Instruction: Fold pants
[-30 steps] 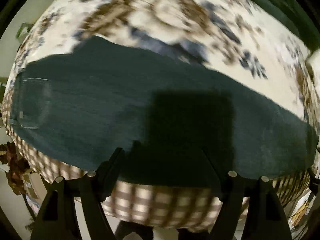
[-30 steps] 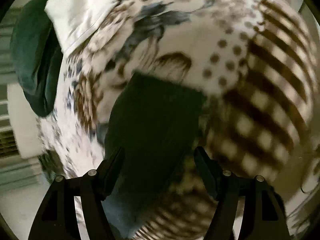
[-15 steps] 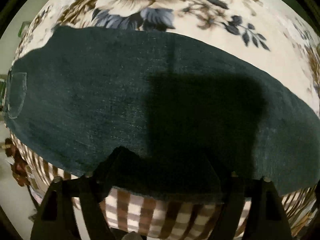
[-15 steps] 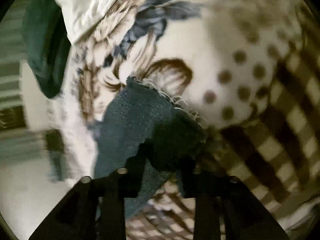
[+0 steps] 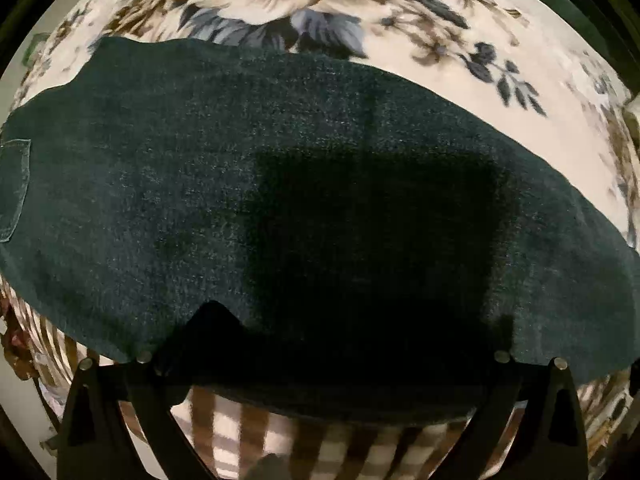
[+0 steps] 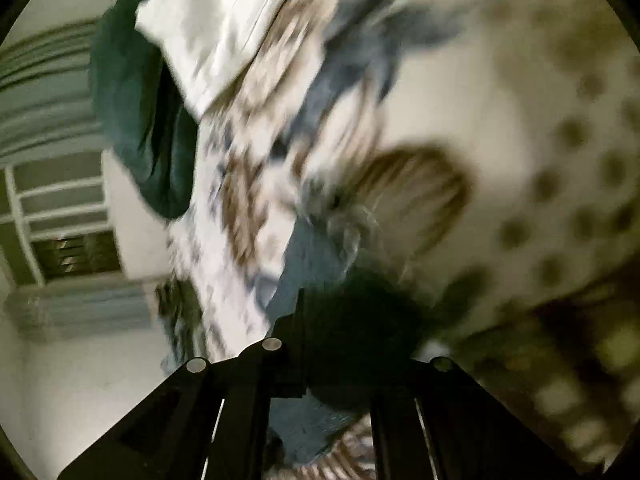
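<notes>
Dark green denim pants (image 5: 280,184) lie flat across a floral bedspread (image 5: 460,52), with a back pocket (image 5: 14,188) at the far left. My left gripper (image 5: 320,340) is open low over the pants' near edge, one finger (image 5: 208,332) resting on the cloth. In the blurred right wrist view, my right gripper (image 6: 340,340) is shut on the frayed hem end of the pants (image 6: 348,280) and lifts it off the bed.
The bedspread has a brown checked border (image 5: 320,448) along the near edge. A white cloth (image 6: 208,36) and another dark green garment (image 6: 136,120) lie at the far end of the bed. A window with curtains (image 6: 48,184) is at the left.
My right gripper closed on the pants' hem and is lifting it, swinging fast. My left gripper moved down closer to the pants.
</notes>
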### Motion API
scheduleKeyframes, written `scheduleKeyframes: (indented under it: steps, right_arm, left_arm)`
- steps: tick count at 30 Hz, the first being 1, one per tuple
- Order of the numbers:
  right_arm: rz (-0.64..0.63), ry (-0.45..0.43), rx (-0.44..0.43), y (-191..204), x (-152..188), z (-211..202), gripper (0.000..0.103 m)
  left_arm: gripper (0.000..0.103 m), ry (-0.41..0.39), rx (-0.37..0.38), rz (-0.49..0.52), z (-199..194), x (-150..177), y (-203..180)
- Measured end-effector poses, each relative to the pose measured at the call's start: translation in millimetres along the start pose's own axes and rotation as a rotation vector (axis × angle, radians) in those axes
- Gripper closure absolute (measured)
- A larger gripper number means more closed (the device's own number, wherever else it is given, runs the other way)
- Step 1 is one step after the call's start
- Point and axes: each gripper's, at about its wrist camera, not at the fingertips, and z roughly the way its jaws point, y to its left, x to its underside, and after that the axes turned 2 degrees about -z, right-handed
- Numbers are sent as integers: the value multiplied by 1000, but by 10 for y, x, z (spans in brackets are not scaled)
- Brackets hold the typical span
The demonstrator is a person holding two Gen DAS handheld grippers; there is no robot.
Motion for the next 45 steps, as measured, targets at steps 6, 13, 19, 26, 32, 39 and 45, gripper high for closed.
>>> scheduleKeyframes:
  steps: [6,13,19,26,32,39,45]
  right_arm:
    - [17,145,-56,-10,215,136,43]
    - [-205,267,39,419,1003,799,32]
    - [-84,60,63,298,719,631,84]
    - [71,-16,-33,-49,153,432,90]
    - [-26,-72,12,361,256,264,92]
    - [-281,-97,25,1739,838,-97,93]
    - [-548,-57,70,2872,1803,88,93]
  left_arm:
    - [0,-4,11,30,-217,-52,112]
    - [0,-40,46,37,-379,110,-92]
    - [0,-46,23,77,-288,146,-176]
    - [0,-34,40,62,-204,83,-47]
    - [0,-36,43,25,-213,-2,-26]
    - [0,-105,114,-28,-834,-13,309]
    - [0,-166,160,-84,-1273,-12,873]
